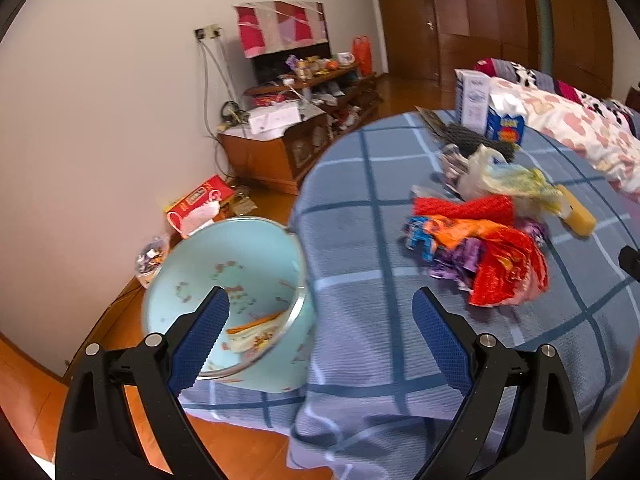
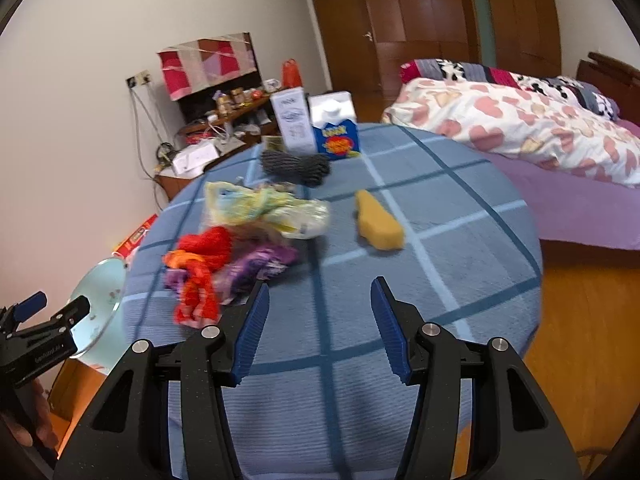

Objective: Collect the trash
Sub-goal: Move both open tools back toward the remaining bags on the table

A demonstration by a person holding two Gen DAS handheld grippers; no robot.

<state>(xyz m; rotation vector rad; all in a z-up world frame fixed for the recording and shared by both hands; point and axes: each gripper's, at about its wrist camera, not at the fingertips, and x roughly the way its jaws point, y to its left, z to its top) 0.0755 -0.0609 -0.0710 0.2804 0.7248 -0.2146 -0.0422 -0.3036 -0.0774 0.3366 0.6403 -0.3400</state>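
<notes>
Trash heaped on one round table (image 2: 460, 208), one bin (image 1: 240, 264) beside it.
Two cartons (image 2: 316, 124), one yellow sponge (image 2: 378, 222) and one wrapper heap (image 2: 240, 240) are counted on the table; left gripper (image 1: 320, 312) and right gripper (image 2: 320, 304) are held spread, empty.

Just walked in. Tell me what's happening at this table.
A person holds a gripper in each hand over a round table covered in a blue checked cloth. Both the left gripper and the right gripper are open and empty. A pile of crumpled wrappers and bags and a yellow sponge lie on the cloth. A light blue bin beside the table already holds some trash.
</notes>
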